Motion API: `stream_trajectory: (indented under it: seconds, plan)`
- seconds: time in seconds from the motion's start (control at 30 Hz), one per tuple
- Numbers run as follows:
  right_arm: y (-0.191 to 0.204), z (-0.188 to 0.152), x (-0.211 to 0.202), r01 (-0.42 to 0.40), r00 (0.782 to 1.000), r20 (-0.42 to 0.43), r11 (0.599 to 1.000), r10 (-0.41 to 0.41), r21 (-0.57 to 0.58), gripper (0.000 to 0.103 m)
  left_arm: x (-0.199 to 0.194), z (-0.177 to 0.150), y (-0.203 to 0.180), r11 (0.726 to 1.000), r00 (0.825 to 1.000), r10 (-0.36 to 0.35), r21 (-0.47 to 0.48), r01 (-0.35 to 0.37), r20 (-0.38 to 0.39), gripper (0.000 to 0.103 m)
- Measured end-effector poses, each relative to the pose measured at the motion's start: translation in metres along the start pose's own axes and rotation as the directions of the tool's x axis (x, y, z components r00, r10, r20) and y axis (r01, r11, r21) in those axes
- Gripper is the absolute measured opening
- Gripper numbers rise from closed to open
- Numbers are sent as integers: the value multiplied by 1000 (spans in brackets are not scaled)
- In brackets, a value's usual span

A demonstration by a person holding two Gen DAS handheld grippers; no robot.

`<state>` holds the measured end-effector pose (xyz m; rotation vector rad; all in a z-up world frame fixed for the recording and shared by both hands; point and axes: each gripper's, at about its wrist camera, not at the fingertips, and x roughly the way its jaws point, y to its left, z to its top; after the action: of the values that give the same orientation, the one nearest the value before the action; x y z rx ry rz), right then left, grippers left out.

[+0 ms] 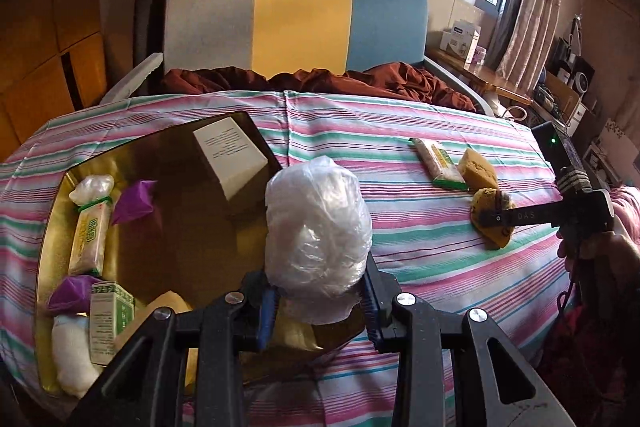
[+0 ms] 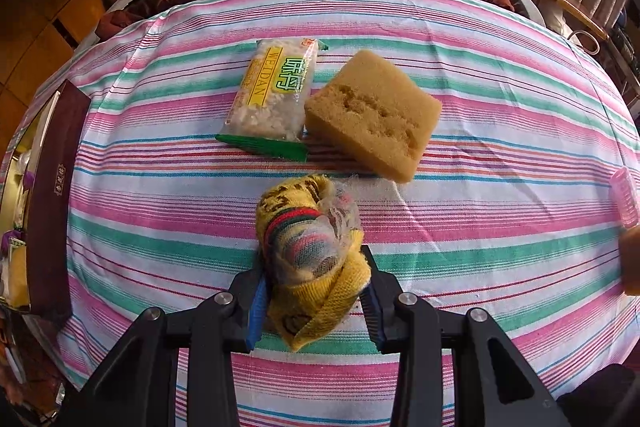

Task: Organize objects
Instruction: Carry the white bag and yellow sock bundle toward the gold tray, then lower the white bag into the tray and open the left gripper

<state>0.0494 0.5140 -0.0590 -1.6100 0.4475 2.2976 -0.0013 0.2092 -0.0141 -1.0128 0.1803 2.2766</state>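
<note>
Where sponge (image 2: pixel 374 115) touches snack packet (image 2: pixel 276 95), striped cloth (image 2: pixel 500 155) beneath

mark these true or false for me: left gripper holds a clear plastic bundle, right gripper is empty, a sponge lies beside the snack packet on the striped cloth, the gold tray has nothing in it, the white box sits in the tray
1. The left gripper holds a clear plastic bundle. True.
2. The right gripper is empty. False: it is shut on a yellow patterned cloth roll.
3. A sponge lies beside the snack packet on the striped cloth. True.
4. The gold tray has nothing in it. False: it holds several items, among them purple packets and a green-and-white carton.
5. The white box sits in the tray. True.
</note>
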Motion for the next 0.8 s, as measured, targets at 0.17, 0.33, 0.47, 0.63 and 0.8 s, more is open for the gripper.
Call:
stream_trajectory:
  seconds: [0.17,0.33,0.47,0.63,0.8]
  plan:
    - [1,0,0,13,1000,7,1000,-13,-9,39,-5,3,33,997,1000,18,-75,-18,-2,36]
    - [6,-1,0,20,1000,11,1000,-19,-15,39,-13,2,94,969,999,35,-245,-36,-11,36]
    - [8,-1,1,22,1000,11,1000,-22,-17,39,-23,-5,147,926,998,53,-373,-56,-17,36]
    - [10,-1,1,27,1000,13,999,-26,-21,39,-20,-14,190,877,999,22,-479,-41,-45,36]
    - [10,-2,0,25,1000,12,999,-25,-19,39,3,-3,192,881,996,-19,-473,-24,-86,36]
